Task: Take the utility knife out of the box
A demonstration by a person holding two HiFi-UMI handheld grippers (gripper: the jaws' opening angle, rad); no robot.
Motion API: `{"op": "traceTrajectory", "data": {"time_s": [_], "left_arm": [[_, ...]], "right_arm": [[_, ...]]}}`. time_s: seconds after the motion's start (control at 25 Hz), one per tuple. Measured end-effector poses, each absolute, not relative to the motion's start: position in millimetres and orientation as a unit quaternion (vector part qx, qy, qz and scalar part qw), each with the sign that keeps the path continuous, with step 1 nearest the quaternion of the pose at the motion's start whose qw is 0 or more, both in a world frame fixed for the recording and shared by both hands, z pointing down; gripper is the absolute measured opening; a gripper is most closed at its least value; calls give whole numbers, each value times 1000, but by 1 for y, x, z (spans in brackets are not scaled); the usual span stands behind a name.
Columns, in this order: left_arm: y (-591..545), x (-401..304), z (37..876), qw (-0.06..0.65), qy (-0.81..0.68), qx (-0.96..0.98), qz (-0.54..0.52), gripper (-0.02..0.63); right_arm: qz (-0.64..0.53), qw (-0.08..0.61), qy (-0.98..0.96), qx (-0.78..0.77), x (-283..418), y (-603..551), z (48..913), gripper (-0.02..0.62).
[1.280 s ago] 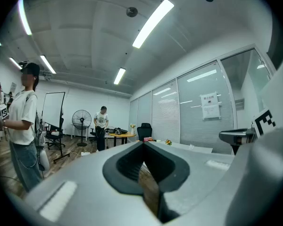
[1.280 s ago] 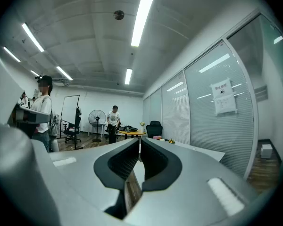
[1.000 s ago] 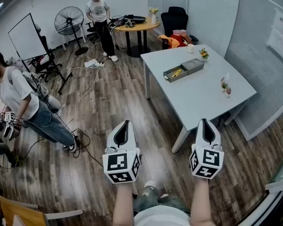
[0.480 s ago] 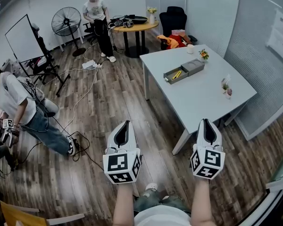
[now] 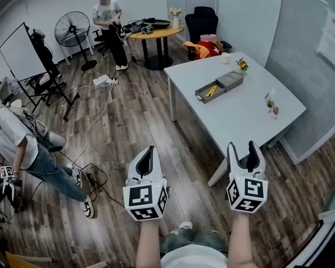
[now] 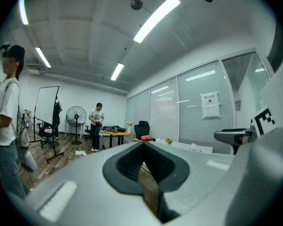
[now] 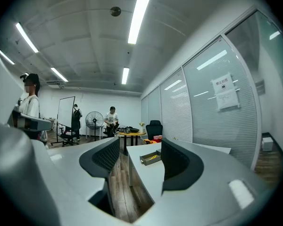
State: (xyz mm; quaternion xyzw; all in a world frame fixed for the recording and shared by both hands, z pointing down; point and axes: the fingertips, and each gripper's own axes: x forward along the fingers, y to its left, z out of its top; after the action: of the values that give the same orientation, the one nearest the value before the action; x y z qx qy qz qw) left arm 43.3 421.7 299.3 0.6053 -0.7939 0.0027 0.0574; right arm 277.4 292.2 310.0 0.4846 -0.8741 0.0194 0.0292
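Far left, a person in jeans (image 5: 22, 149) bends over, and loose cables (image 5: 92, 124) trail across the wood floor, well clear of the way ahead. The left gripper (image 5: 149, 151) hangs low over the floor, its claw pressed together with nothing in it. Ahead sits the grey table (image 5: 243, 116), and on its far part the open box (image 5: 207, 93) with the yellow knife (image 5: 210, 90) lying inside. It's well apart from both grippers, so this looks like the approach and nothing has been touched yet.

On the right, the right gripper (image 5: 244, 148) has its claw spread and empty, with the box showing between the jaws in the right gripper view. That looks like the tool for the job: step up to the near edge, come in from above, set the jaws across the knife's handle and lift straight over the box wall.

Things to mind are the grey lid (image 5: 232, 80) touching the box's right end, the small plant (image 5: 243, 65) beyond it, and another plant (image 5: 271, 106) near the table's right edge.
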Motion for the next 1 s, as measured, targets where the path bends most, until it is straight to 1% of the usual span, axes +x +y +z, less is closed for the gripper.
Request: {"op": "traceTrajectory", "data": {"time_s": [0.24, 0.64, 1.0], "left_arm": [[407, 28, 312, 69, -791, 608, 6, 0], [379, 0, 331, 86, -795, 600, 10, 0], [313, -42, 337, 87, -806, 585, 8, 0]], "right_arm": [[24, 43, -875, 482, 261, 283, 323, 325], [35, 63, -878, 473, 230, 245, 341, 330], [35, 61, -887, 456, 185, 166, 343, 327]]}}
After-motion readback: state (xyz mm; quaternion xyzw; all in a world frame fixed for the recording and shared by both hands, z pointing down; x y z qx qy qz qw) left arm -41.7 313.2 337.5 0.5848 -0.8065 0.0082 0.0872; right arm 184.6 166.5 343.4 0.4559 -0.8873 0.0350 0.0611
